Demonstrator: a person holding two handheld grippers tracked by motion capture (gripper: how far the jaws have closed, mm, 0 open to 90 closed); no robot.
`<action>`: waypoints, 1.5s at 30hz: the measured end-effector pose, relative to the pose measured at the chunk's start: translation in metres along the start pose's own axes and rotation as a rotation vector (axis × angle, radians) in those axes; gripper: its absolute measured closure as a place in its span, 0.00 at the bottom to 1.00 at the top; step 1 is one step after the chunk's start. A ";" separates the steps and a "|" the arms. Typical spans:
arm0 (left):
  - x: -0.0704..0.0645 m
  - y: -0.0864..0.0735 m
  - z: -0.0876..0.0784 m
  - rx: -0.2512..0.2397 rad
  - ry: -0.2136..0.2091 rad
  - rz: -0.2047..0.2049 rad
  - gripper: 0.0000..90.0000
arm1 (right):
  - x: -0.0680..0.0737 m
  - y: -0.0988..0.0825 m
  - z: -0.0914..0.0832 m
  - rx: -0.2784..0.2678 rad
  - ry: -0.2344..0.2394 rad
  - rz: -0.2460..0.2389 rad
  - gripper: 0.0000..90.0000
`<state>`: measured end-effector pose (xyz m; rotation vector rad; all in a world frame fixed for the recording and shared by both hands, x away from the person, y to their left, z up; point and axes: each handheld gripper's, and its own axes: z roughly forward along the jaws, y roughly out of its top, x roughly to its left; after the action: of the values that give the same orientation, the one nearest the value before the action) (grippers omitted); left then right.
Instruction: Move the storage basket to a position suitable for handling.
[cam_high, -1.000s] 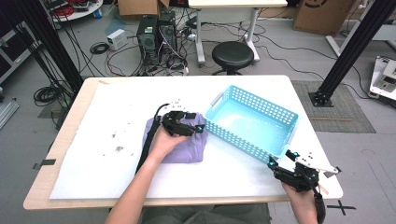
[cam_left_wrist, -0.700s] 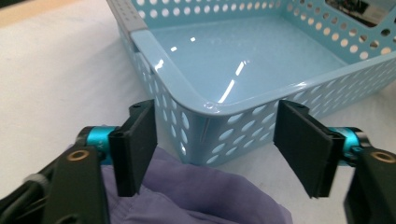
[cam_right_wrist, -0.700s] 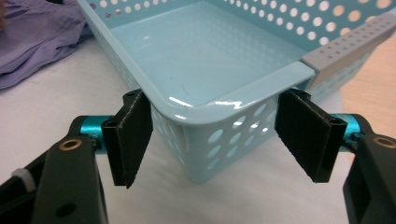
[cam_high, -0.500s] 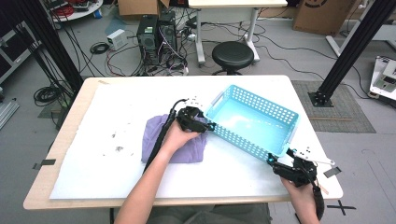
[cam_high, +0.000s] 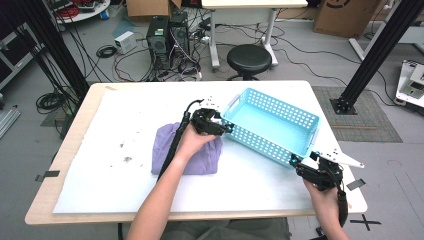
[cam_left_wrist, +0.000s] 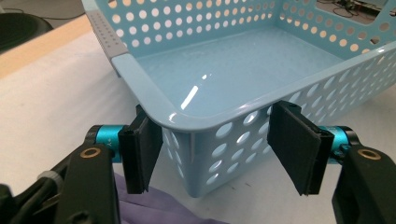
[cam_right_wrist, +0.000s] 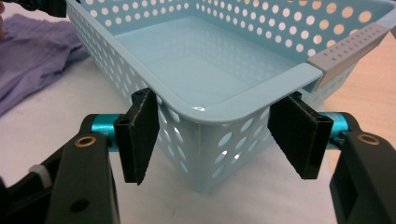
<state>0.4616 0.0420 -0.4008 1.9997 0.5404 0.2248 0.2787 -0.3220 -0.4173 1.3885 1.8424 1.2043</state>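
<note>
since both grippers are lined up on corners of the same thing, the step in hand reads as a two-handed grasp of the blue basket, probably to lift or shift it. tabletop: white sheet, basket standing empty and upright right of centre, turned at an angle to the edges. purple cloth lies flat just left of the basket, under the person's left forearm. left gripper sits at the basket's near-left corner; in the left gripper view the rounded corner lies between the jaws, one pad tight beside the wall, the other clearly apart from it. right gripper is at the near-right corner; in the right gripper view the corner is framed the same way, both pads off the plastic. both sets of jaws have just been closing, yet stand apart, not clamped. judgement: close both together and evenly, pads on the walls just under the rim. a rounded corner could squirt out; keep both hands level when lifting so the basket does not twist, and avoid snagging the cloth.
</note>
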 end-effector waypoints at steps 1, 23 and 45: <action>0.002 0.001 -0.001 -0.003 0.004 0.001 0.40 | 0.000 0.002 0.002 0.000 0.005 0.004 0.38; 0.059 -0.022 -0.082 -0.104 0.176 -0.159 0.40 | 0.030 0.066 0.090 0.020 0.197 0.006 0.38; 0.076 -0.060 -0.110 -0.105 0.273 -0.236 0.41 | 0.040 0.093 0.173 0.048 0.218 0.001 0.46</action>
<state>0.4705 0.1883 -0.4070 1.7957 0.9128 0.3746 0.4510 -0.2193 -0.4113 1.3279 2.0301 1.3659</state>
